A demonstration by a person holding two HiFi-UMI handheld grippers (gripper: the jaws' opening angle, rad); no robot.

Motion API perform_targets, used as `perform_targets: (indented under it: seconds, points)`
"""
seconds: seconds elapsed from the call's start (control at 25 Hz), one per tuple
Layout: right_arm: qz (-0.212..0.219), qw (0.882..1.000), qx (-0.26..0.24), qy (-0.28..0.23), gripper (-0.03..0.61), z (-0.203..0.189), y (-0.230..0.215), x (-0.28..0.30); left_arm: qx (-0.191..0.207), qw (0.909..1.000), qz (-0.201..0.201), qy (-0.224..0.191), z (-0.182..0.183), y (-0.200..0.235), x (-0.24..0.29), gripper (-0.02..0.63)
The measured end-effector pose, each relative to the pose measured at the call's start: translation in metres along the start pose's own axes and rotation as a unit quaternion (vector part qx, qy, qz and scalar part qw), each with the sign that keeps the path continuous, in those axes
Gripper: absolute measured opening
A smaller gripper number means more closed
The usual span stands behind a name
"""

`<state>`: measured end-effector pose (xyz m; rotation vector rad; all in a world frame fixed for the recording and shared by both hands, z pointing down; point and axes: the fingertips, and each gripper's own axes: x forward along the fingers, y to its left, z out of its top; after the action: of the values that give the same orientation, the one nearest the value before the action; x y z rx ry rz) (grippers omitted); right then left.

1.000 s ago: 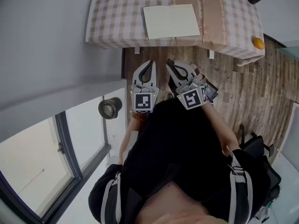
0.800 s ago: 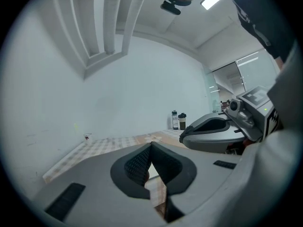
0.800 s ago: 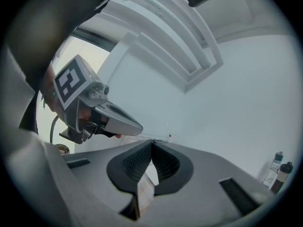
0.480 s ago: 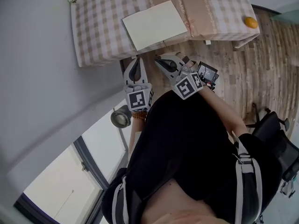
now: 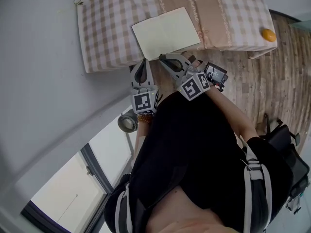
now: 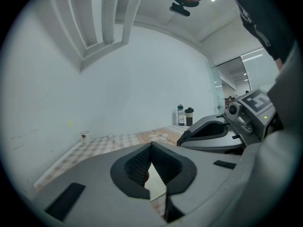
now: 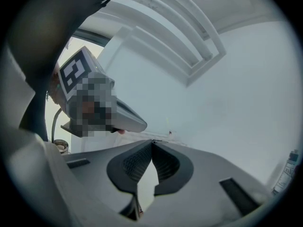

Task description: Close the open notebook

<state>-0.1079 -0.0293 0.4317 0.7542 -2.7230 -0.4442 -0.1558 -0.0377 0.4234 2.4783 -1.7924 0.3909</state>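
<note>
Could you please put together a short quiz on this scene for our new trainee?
1. True or false: the left gripper is holding the notebook.
2. In the head view, what lies near the right end of the table? A. an orange B. a stapler C. a plate
3. Fill in the blank: the jaws of the right gripper are ____ with nothing between them.

Key
1. False: its jaws are shut on nothing, and it is short of the notebook, which lies flat on the table.
2. A
3. shut
</note>
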Motion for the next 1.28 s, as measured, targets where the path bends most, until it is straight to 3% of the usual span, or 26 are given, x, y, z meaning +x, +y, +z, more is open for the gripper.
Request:
perform_targets:
  seconds: [0.24, 0.68, 1.04, 1.28]
  points:
    - [0.019, 1.0, -0.003, -0.008, 0.006, -0.02, -0.013, 0.015, -0.003, 0.9993, 0.029, 0.022, -0.016, 0.009, 0.016, 0.014]
    - [0.009, 1.0, 0.006, 0.019, 0.006, -0.053, -0.028, 0.03, -0.024, 0.9993, 0.003, 0.028, -0.039, 0.021, 0.034, 0.014]
    - [0.005, 0.999, -0.012, 0.034, 0.006, -0.052, -0.027, 0.04, -0.065, 0.9959, -0.013, 0.062, -0.071, 0.042, 0.041, 0.014]
    - [0.019, 0.999, -0.022, 0.046, 0.006, -0.061, -0.02, 0.042, -0.1, 0.9919, 0.005, 0.078, -0.092, 0.052, 0.045, 0.015]
